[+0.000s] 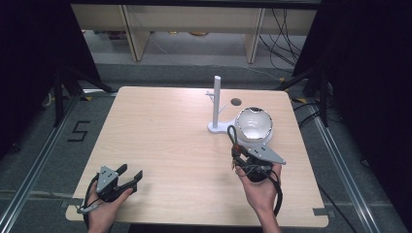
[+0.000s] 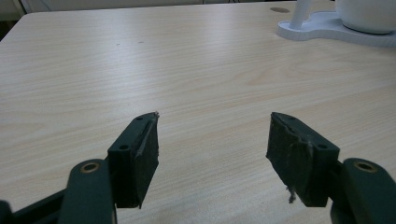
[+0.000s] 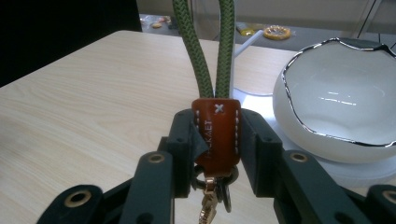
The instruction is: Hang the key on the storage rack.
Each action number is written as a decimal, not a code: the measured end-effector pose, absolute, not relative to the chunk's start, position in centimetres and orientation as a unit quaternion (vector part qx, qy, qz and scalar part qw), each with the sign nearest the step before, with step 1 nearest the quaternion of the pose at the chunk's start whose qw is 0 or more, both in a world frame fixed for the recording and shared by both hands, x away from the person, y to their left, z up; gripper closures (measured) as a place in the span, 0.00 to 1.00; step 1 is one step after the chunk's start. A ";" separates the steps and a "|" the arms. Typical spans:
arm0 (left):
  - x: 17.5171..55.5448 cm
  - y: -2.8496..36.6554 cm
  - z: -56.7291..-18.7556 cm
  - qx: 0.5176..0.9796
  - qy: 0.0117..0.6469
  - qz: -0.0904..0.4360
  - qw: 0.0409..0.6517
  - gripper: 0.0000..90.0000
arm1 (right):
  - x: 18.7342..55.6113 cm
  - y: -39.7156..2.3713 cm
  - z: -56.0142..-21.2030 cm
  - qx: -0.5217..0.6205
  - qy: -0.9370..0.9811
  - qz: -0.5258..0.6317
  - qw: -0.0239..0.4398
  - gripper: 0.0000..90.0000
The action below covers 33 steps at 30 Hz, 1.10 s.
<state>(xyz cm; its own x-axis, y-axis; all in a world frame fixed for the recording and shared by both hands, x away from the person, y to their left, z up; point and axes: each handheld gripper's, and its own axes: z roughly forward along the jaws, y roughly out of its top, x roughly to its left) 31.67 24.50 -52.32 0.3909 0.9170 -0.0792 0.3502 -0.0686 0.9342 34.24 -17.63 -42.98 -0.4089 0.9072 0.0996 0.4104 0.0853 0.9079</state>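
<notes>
Green braided cord loop with a brown stitched leather tab (image 3: 216, 133) and a brass clasp below it: I hold this key strap clamped by its tab between the jaws of my right gripper (image 1: 243, 154), loop pointing up and away, so the open loop is presented to the white stand with a tall upright post and small side pegs (image 1: 216, 104) just beyond; I judge this grip is chosen for hanging the loop on a peg. White glossy bowl with a wavy silver rim (image 1: 254, 124): it sits on the stand's flat base, just right of the strap and near the table's far right. My left gripper (image 1: 127, 180) rests at the near left of the pale wooden table (image 1: 160, 131), jaws spread wide and empty, well apart from the strap, probably kept clear as a spare hand
</notes>
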 end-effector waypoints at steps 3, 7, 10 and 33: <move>31.7 24.5 -52.4 0.671 0.469 0.287 0.496 0.37 | 34.5 -17.7 -42.8 0.468 0.695 0.480 0.262 0.76; 31.7 24.5 -52.3 0.671 0.469 0.287 0.496 0.37 | 34.7 -17.6 -42.8 0.462 0.692 0.482 0.275 0.76; 31.6 24.5 -52.3 0.670 0.472 0.289 0.495 0.37 | 34.6 -17.3 -42.8 0.472 0.682 0.491 0.266 0.76; 31.8 22.2 -49.2 0.663 0.436 0.259 0.550 0.42 | 35.5 -15.9 -42.9 0.451 0.673 0.517 0.277 0.76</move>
<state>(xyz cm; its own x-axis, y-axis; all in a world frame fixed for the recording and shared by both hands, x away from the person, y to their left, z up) 31.78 22.20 -49.20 0.4855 0.8635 -0.1365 0.2942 -0.0144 0.9556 35.50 -15.87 -42.86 -0.4403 0.8929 0.0937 0.3207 0.0589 0.9453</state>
